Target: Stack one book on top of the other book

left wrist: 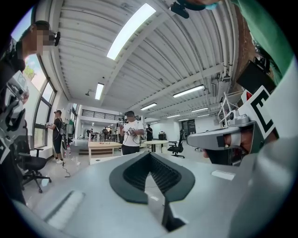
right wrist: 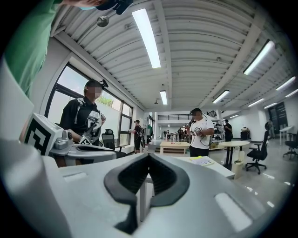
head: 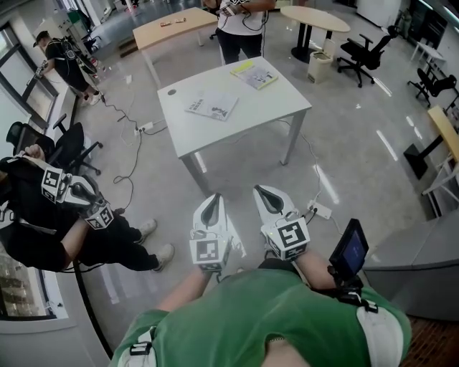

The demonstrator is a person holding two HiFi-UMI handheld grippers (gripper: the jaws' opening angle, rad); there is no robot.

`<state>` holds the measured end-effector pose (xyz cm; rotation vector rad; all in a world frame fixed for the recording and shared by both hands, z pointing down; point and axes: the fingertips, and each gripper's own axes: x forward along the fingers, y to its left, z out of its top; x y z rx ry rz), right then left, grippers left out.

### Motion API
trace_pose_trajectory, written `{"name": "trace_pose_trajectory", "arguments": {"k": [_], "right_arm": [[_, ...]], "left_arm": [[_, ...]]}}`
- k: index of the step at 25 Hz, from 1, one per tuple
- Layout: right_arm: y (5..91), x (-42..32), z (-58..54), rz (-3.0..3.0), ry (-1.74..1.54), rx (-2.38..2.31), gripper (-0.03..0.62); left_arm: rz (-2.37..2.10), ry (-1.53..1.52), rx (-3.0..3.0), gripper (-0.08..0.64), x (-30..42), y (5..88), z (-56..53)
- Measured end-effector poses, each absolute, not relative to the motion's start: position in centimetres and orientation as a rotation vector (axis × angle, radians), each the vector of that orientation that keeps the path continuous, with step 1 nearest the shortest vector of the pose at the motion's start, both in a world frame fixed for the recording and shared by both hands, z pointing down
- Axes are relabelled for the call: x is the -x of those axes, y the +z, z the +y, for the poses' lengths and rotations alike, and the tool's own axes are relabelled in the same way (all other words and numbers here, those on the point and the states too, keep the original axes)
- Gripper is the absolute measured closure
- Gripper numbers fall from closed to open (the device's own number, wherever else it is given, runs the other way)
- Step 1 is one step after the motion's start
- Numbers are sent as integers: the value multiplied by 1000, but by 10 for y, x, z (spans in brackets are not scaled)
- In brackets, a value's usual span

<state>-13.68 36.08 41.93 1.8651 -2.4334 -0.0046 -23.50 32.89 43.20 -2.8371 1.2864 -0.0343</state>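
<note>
Two books lie on a white table (head: 287, 100) ahead of me: a grey-white book (head: 213, 105) near its middle and a yellow-edged book (head: 254, 73) at its far side. The yellow-edged book (right wrist: 203, 161) also shows in the right gripper view, flat on the tabletop. My left gripper (head: 213, 201) and right gripper (head: 264, 192) are side by side over the floor, short of the table, both pointing at it. The left gripper (left wrist: 150, 154) is shut with nothing in it. The right gripper (right wrist: 149, 156) is also shut and holds nothing.
A person in black (head: 43, 215) with grippers is close on my left beside an office chair (head: 68, 147). Another person (head: 240, 32) stands behind the table. Cables and a power strip (head: 320, 210) lie on the floor. A wooden table (head: 172, 29) and a round table (head: 315, 18) stand further back.
</note>
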Motion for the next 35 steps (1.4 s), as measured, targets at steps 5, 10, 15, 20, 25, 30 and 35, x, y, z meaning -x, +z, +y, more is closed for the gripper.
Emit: {"name": "trace_pose_trajectory", "arguments": {"k": [5, 10, 15, 20, 25, 30, 35], "right_arm": [[418, 102, 325, -2452, -2, -1859, 589], [413, 70, 294, -2484, -8, -1838, 589], [411, 36, 264, -2518, 7, -1803, 589], [419, 9, 239, -2556, 25, -1748, 589], [428, -11, 214, -2584, 63, -1683, 589], [431, -22, 190, -2603, 81, -1663, 589], [433, -25, 160, -2604, 85, -1646, 589]], "left_arm": [[1291, -70, 2803, 555, 201, 433, 295], [1298, -55, 2813, 555, 163, 423, 268], [1336, -95, 2775, 555, 129, 425, 238], [1397, -131, 2754, 555, 103, 431, 215], [1462, -152, 2722, 555, 86, 438, 193], [1506, -183, 2714, 555, 78, 442, 172], [1535, -174, 2711, 555, 75, 444, 141]]}}
